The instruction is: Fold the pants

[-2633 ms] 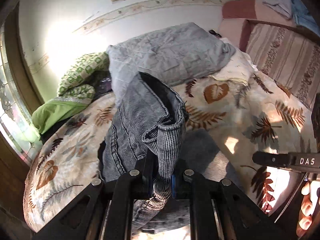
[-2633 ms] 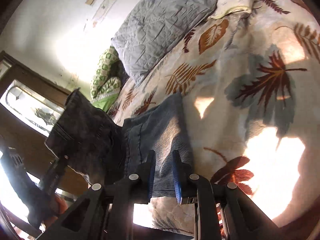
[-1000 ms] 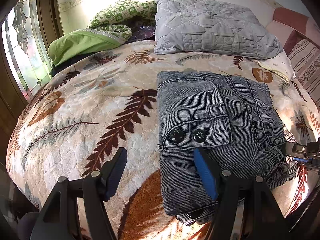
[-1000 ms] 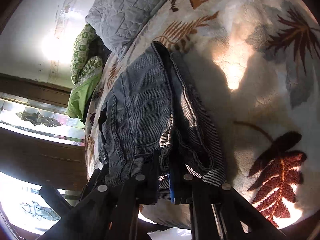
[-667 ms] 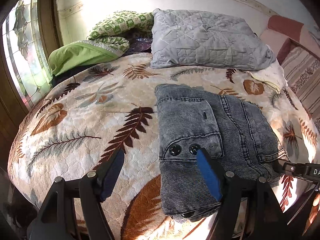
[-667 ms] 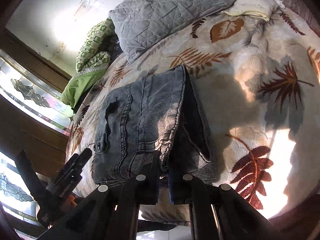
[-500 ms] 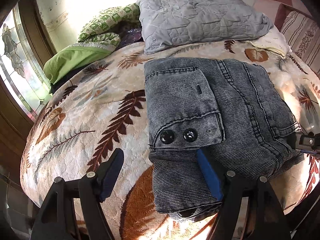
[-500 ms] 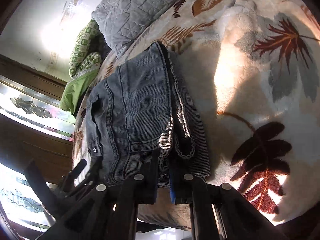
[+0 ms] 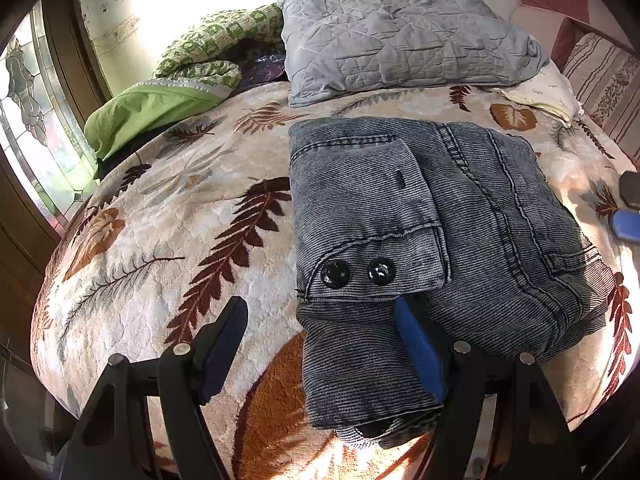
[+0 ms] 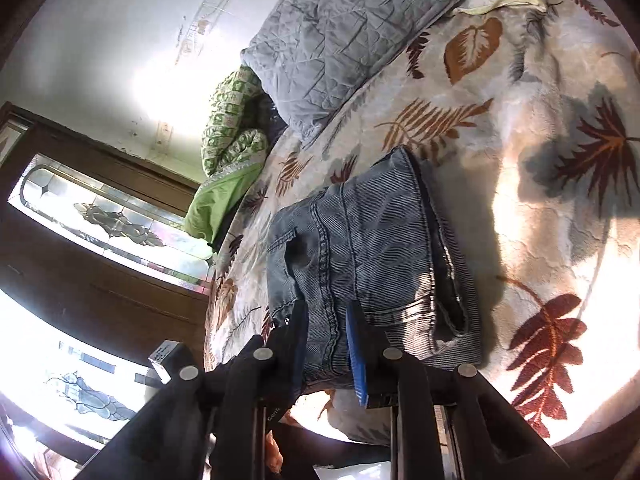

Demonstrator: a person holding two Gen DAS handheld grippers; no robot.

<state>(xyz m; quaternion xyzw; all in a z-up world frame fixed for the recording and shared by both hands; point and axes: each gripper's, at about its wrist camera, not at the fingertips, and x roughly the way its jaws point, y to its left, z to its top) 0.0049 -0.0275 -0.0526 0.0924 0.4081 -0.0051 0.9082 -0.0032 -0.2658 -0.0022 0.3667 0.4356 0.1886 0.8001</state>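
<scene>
We count one pair of pants (image 9: 420, 232), folded, lying just ahead of our jaws, with two black buttons (image 9: 335, 273) on its flap. Beyond it, well ahead of the jaws, lie one grey pillow (image 9: 400, 40), one green quilt (image 9: 192, 68) and one cream cloth (image 9: 540, 88). One leaf-print blanket (image 9: 160, 216) covers the bed.

pants (image 9: 432, 240) near hem hidden behind left gripper (image 9: 320, 344); right gripper (image 9: 628, 208) cut off at frame edge, bed (image 9: 160, 240) foot out of view
</scene>
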